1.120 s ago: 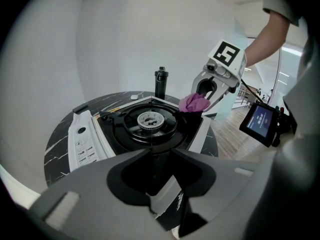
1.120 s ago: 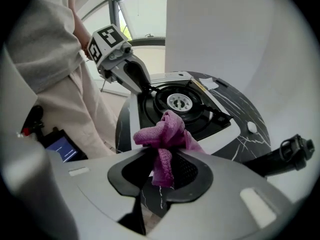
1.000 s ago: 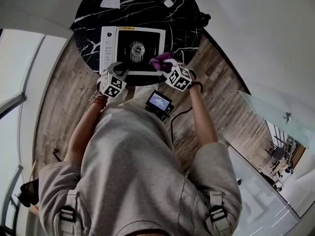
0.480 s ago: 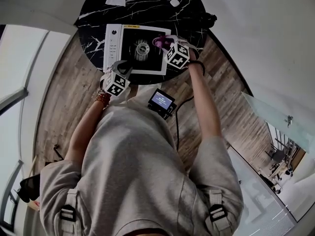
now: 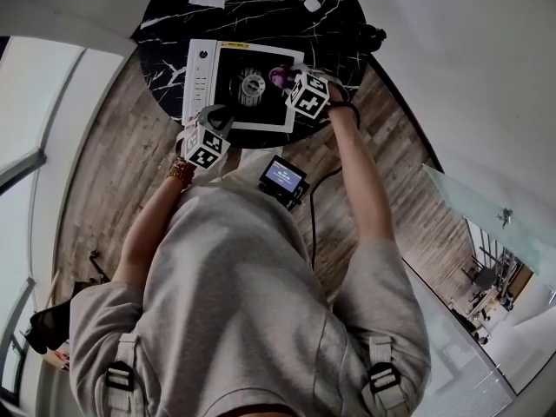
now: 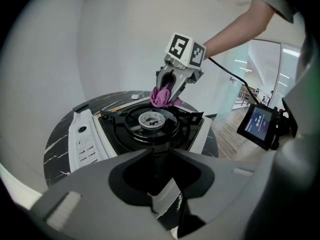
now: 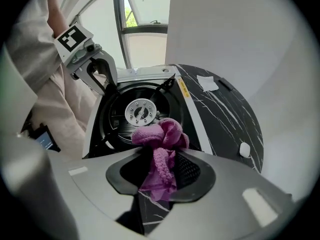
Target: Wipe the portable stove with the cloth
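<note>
The jaws of the right gripper (image 7: 161,181) were clamped on the purple cloth (image 7: 159,134). The cloth was held against the black top of the portable stove (image 5: 196,76), at 3 o'clock of the burner (image 5: 251,85) in the head view. The jaws of the left gripper (image 6: 167,186) had just been closing onto the stove's white rim at 7 o'clock. The stove was seated on the round bench (image 5: 261,7).

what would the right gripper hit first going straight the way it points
The black top of the portable stove, beside the burner, with the cloth held in the right gripper touching down first; exact depth is unclear.
</note>
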